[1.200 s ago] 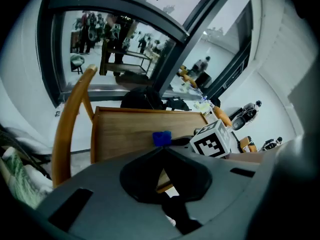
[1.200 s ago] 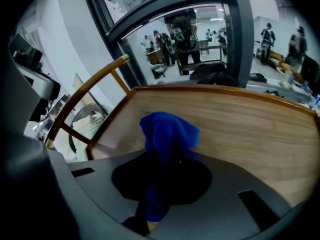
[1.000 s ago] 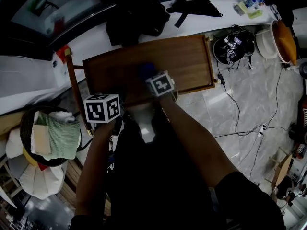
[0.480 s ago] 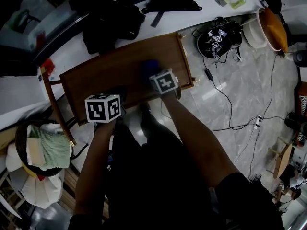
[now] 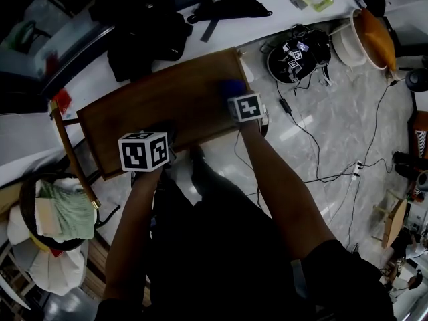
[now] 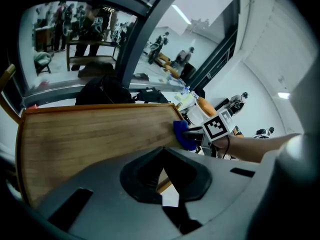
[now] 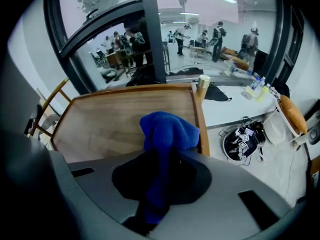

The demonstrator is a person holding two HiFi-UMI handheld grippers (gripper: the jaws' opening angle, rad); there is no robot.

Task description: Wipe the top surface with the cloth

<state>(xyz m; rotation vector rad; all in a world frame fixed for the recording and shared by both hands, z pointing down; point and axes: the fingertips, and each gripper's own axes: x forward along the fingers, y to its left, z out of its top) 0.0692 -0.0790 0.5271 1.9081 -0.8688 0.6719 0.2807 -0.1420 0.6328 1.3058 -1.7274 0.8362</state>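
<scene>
Fingers of my right gripper are clamped on the blue cloth, its bunched end pressed to the wooden tabletop close by the right-hand rim; from the head view the cloth sits near that right edge, toward the far corner; fingers of my left gripper are closed together on nothing, parked over the tabletop's near edge, well apart from the cloth.

By my reading the wipe is under way, not finished; the wood shows no streak or dirt to mark which part is done, so I judge the broad left stretch as yet to be covered.

Nothing stands on the tabletop to block a pass; only its raised rim would check the cloth at the edges. Around it: black bags on the white counter beyond; a wooden chair frame just beside the left end; a basket of cloths on the floor; cables trailing across the tiles at right.
</scene>
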